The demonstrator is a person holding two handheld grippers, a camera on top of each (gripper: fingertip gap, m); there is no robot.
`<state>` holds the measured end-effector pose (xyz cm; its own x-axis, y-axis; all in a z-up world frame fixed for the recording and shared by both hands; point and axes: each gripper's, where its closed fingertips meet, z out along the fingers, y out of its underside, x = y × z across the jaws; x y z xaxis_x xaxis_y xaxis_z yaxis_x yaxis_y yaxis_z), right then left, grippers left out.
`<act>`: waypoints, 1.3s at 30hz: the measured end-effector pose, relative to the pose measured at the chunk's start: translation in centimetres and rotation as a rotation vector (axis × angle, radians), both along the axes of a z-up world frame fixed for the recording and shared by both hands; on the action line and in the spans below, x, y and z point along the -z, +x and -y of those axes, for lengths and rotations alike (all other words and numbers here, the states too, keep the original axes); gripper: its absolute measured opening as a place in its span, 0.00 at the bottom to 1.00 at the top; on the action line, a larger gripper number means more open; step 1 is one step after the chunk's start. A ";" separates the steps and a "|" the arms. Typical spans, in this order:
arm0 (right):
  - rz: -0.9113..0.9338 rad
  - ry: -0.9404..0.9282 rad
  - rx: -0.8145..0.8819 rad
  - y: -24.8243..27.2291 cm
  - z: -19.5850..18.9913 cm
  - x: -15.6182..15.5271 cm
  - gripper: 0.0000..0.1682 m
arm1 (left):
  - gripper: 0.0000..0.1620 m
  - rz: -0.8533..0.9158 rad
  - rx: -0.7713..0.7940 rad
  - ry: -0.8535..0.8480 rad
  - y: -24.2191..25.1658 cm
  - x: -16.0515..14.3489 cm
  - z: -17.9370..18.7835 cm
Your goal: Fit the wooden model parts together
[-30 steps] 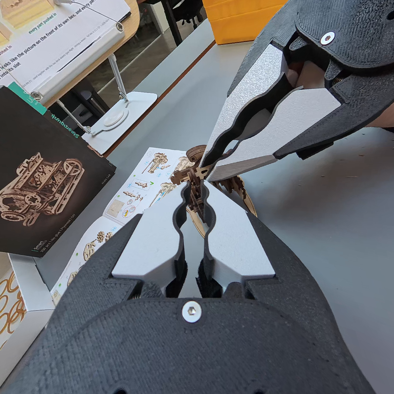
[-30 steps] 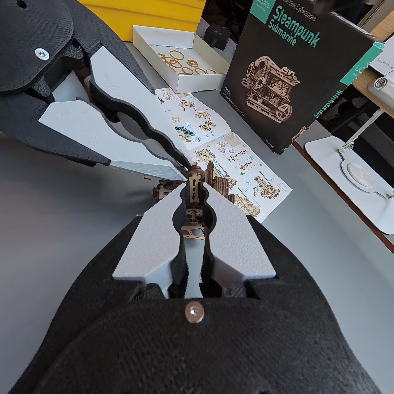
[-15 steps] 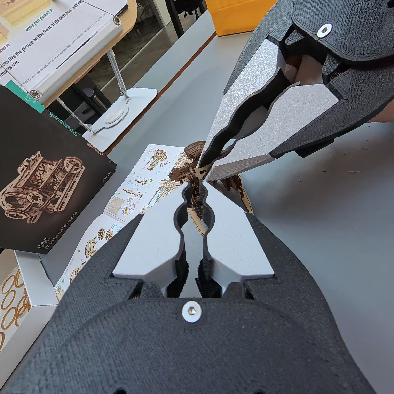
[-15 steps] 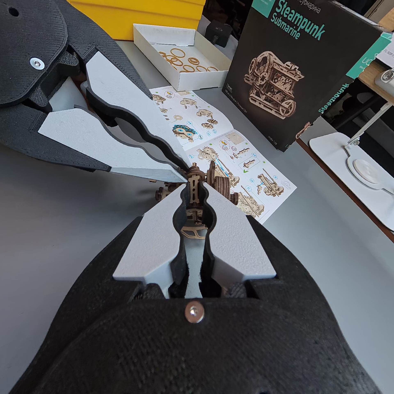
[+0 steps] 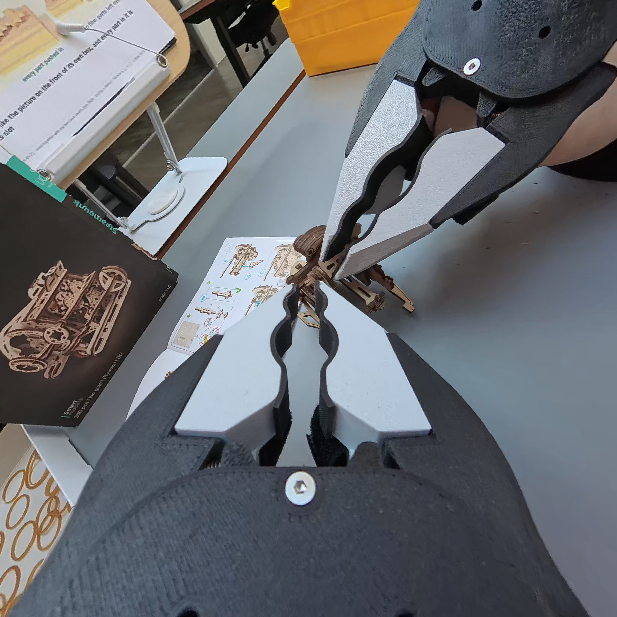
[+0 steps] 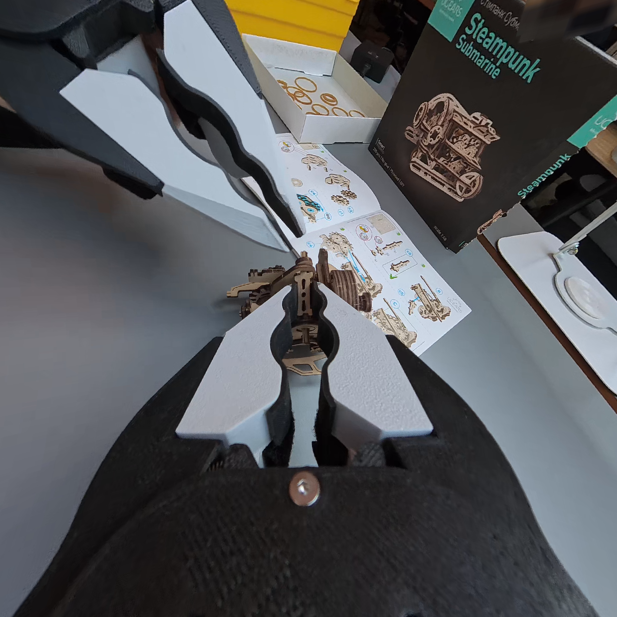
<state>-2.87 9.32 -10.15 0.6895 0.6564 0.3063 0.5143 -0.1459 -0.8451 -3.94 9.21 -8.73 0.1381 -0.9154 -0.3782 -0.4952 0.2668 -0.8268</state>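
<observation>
A small brown wooden model (image 5: pixel 365 293) with a ribbed drum and thin legs stands on the grey table (image 5: pixel 500 367), partly on an open instruction sheet (image 5: pixel 233 283). My left gripper (image 5: pixel 305 288) is nearly closed, and its very tips pinch a thin part at the model's near side. It also enters the right wrist view (image 6: pixel 293 241) from the upper left, tips at the model's top. My right gripper (image 6: pixel 304 288) is shut on an upright slotted strip of the model (image 6: pixel 347 283). In the left wrist view it (image 5: pixel 334 267) comes down from the upper right.
A black kit box (image 5: pixel 66 300) stands left of the sheet. A white tray (image 6: pixel 334 133) of wooden rings lies behind it, with a yellow bin (image 6: pixel 293 16) farther back. A white stand base (image 6: pixel 551 283) sits past the table edge. A forearm shows behind the right gripper.
The left gripper has drawn back, so the model now sits only at its tips and its legs show. The right gripper still holds the model. Both cameras have shifted.
</observation>
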 end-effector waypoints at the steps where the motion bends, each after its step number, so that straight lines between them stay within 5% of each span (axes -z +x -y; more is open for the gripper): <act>1: 0.011 0.004 -0.020 0.0 0.1 0.1 0.04 | 0.03 -0.002 0.024 -0.021 -0.3 -0.1 0.0; 8: 0.008 0.022 -0.240 -0.5 1.6 -0.5 0.04 | 0.03 0.098 0.238 -0.045 -1.1 -1.7 1.6; 14: -0.034 0.003 -0.369 -1.3 3.0 -0.6 0.04 | 0.00 0.077 0.266 -0.128 -0.9 -0.7 2.4; 28: 0.022 0.077 -0.386 -1.6 3.4 -0.2 0.04 | 0.00 0.084 0.257 -0.665 -0.9 0.0 3.4; 39: 0.012 0.075 -0.400 -2.0 3.5 0.1 0.04 | 0.01 0.078 0.303 -0.750 -1.2 0.4 3.6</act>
